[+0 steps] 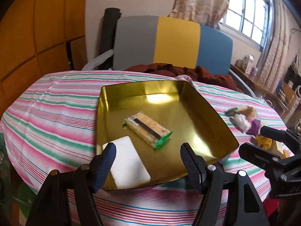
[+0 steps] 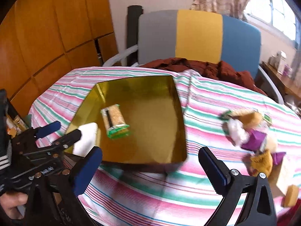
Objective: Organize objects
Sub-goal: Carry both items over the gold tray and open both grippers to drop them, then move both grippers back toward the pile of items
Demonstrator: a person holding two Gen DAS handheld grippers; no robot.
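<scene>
Lying flat on the floor of the gold tin tray, the cracker packet has its long axis on a diagonal in the left wrist view, one green crimped end toward the tray's far left corner and the other toward its near right, a dark strip running along its length. Just beside it, near the tray's near left corner, a white flat packet rests with its long axis roughly parallel to the cracker packet; it sits between the spread blue-padded jaws of the left gripper, which are wide apart and hold nothing, though in the right wrist view one finger overlaps the packet and contact cannot be told. The tray stands on the striped tabletop, pink, green and white. To the tray's right, well apart from it, a loose pile of wrapped snacks lies on the cloth, blurred, with purple, white and tan wrappers. The right gripper hovers over the cloth near the tray's near edge, jaws wide and empty. Behind the tabletop stands a chair with grey, yellow and blue panels, dark red cloth heaped on its seat.
</scene>
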